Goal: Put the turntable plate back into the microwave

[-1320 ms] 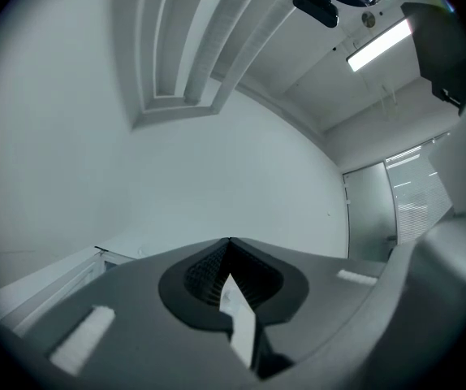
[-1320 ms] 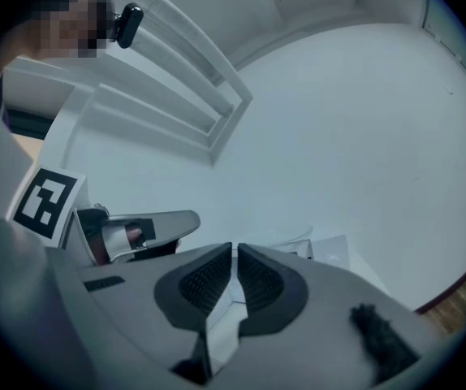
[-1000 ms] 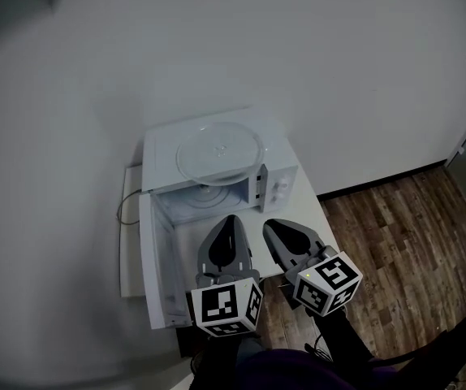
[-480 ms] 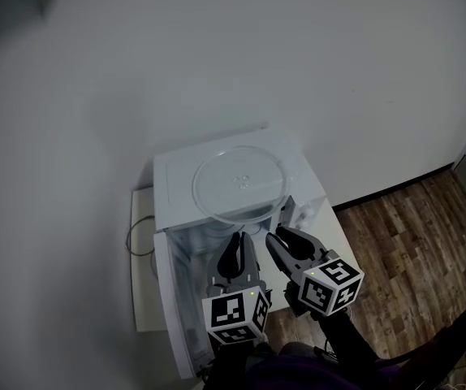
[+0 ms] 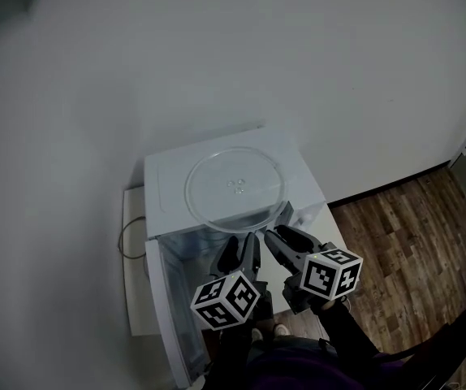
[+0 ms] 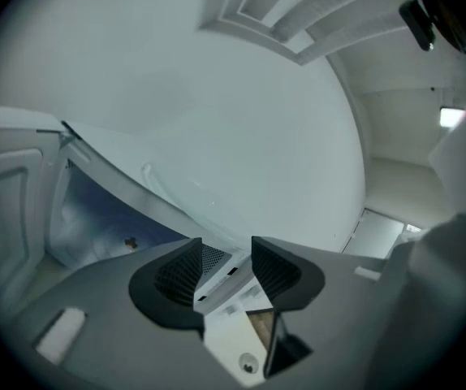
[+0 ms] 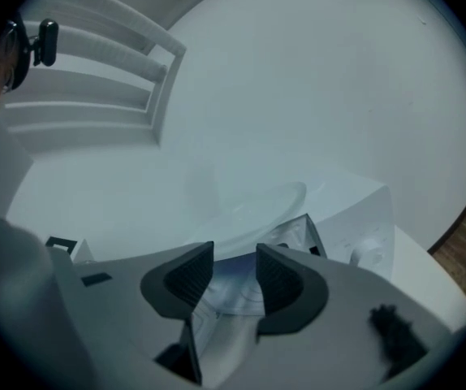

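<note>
On top of the white microwave (image 5: pixel 164 177) lies the glass turntable plate (image 5: pixel 235 187), flat, its front rim at the top's front edge, so it's not inside the oven yet. We hold both tongs just in front of the open oven, lower than the plate.

Head view: left gripper (image 5: pixel 243 246) & right gripper (image 5: pixel 276 236) sit side by side, close together. The door (image 5: pixel 172 323) is swung out to the left, wood floor (image 5: pixel 403 242) lies off to the right, and a cable (image 5: pixel 122 238) loops beside the oven. That view doesn't give us the jaws well. The gripper views do: both pairs are opening, w/ nothing between the pads.

Only the left gripper view shows the bluish cavity (image 6: pixel 103 222). Only the right gripper view shows the plate edge-on, plus a control knob (image 7: pixel 363 254).
</note>
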{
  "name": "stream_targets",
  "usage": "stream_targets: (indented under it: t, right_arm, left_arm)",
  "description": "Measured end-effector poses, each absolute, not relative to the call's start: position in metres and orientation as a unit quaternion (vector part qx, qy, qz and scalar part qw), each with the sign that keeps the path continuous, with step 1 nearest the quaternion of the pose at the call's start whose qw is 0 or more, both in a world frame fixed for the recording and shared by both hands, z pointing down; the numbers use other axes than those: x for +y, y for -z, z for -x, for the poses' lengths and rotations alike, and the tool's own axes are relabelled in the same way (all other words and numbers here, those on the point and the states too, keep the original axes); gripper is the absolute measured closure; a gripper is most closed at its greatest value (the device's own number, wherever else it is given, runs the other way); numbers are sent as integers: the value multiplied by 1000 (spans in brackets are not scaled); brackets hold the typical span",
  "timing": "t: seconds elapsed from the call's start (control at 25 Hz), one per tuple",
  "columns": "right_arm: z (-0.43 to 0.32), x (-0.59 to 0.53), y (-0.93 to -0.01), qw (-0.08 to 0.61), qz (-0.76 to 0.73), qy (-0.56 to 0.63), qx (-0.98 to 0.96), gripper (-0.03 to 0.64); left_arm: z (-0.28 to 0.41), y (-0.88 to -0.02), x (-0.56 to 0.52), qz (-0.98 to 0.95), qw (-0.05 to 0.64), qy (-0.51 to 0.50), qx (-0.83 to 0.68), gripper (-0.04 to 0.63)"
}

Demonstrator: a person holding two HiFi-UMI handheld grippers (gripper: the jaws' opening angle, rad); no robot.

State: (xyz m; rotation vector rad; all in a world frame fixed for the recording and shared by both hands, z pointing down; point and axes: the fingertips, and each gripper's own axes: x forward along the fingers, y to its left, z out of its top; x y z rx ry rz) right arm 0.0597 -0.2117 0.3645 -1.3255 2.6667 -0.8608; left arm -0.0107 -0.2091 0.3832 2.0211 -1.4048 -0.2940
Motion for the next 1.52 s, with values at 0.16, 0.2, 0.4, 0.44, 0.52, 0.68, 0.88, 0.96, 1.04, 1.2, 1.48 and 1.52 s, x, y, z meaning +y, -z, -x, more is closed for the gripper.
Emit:
stream_targets:
  t: [0.16, 0.2, 0.4, 0.44, 0.52, 0.68, 0.88, 0.96, 1.04, 1.2, 1.48, 1.52]
  right_arm:
    - [-56, -221, -367, 36, 411, 320, 853, 454]
    - [-55, -223, -367, 40, 407, 329, 851, 454]
    - [-53, -237, -378, 45, 395, 365, 842, 454]
    - [-54, -236, -383, 40, 392, 373, 840, 454]
    - [-54, -233, -385, 42, 382, 392, 836, 454]
    - [-52, -245, -377, 64, 381, 403, 830, 455]
    - [-53, -254, -382, 71, 386, 424, 816, 456]
    - [-52, -254, -385, 58, 387, 423, 818, 456]
    - [-50, -252, -388, 43, 386, 415, 823, 459]
    - [-50, -253, -388, 46, 386, 416, 822, 470]
    - [-50, -247, -389, 53, 380, 412, 826, 479]
    - [-50, -246, -387, 55, 379, 412, 827, 477]
  left_arm:
    - [8, -384, -222, -754, 384, 163, -507, 379]
    - [9, -383, -225, -749, 392, 173, -505, 376]
    - [12, -383, -246, -729, 419, 218, -496, 370]
    - [10, -387, -245, -726, 425, 220, -494, 370]
    - [6, -393, -246, -723, 438, 218, -488, 370]
    - [8, -390, -259, -718, 447, 229, -482, 373]
    - [10, -391, -264, -705, 454, 248, -485, 407]
    - [11, -391, -263, -702, 449, 254, -491, 435]
    - [12, -390, -263, -699, 446, 269, -490, 501]
    - [12, -390, -263, -692, 454, 300, -474, 517]
    - [11, -390, -258, -701, 449, 333, -443, 529]
    - [11, -388, -256, -701, 450, 339, -438, 531]
